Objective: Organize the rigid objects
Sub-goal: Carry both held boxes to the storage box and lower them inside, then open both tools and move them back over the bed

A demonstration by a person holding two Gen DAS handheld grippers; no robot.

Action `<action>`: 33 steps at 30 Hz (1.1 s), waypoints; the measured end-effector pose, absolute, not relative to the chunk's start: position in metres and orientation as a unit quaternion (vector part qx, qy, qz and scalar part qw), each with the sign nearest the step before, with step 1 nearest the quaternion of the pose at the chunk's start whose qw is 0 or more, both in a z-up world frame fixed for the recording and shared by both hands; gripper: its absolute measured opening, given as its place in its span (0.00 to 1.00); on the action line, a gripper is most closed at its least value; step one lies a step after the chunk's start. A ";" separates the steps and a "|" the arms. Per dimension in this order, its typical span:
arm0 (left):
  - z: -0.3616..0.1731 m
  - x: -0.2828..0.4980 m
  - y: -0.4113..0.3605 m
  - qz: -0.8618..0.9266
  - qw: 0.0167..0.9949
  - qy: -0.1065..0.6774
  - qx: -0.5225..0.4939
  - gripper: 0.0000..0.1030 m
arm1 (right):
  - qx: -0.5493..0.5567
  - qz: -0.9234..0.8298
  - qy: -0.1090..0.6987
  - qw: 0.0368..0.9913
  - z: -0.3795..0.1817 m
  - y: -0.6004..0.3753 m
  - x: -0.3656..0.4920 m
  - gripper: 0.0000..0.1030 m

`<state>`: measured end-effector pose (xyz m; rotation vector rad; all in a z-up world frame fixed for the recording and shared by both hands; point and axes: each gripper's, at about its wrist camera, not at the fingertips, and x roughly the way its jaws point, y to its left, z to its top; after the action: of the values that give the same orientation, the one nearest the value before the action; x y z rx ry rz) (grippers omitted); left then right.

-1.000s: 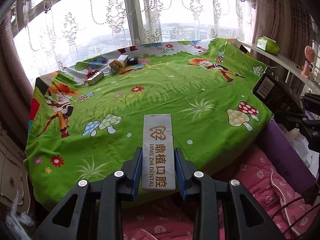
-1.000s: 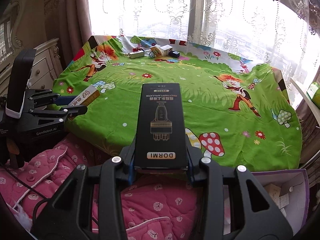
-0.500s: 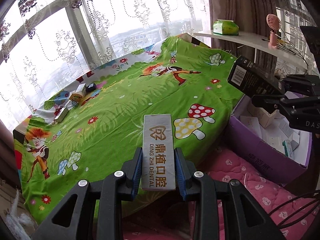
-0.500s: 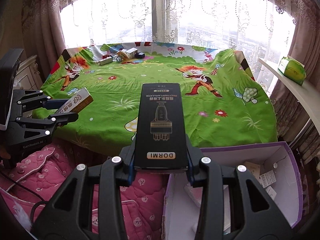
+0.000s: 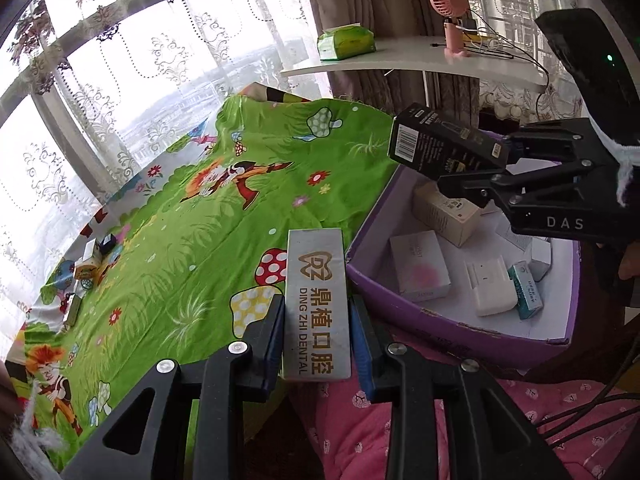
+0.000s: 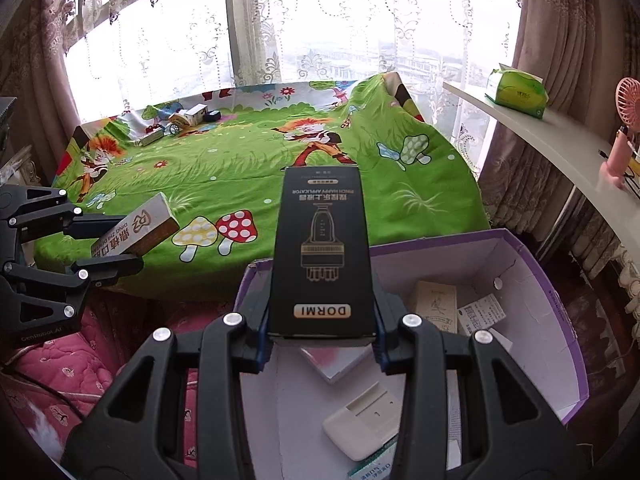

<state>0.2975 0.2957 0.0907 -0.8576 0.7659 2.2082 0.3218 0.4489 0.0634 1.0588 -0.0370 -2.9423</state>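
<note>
Black box point(image 6: 322, 256) between right tool point(image 6: 322, 344) pads

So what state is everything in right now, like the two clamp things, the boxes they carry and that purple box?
left gripper: shut on the grey dental box
grey dental box: held over the bed's edge
right gripper: shut on the black DORMI box
black DORMI box: held above the purple box
purple box: open, several small boxes inside
small boxes on the bedspread: lying loose at the far edge
</note>
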 end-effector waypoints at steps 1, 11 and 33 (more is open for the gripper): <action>0.089 0.299 0.302 0.836 0.326 0.295 -0.327 0.31 | 0.339 -0.941 -0.015 0.001 0.062 0.454 0.324 0.42; 0.080 0.316 0.352 0.801 0.373 0.336 -0.326 0.31 | 0.349 -0.935 -0.022 -0.056 0.052 0.495 0.341 0.42; 0.053 0.308 0.394 0.713 0.555 0.227 -0.364 0.59 | 0.437 -0.880 0.015 -0.188 0.033 0.548 0.336 0.65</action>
<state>0.3077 0.3942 0.0531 -0.8604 0.5350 1.6828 0.3356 0.5482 0.0332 1.5644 0.0525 -3.1522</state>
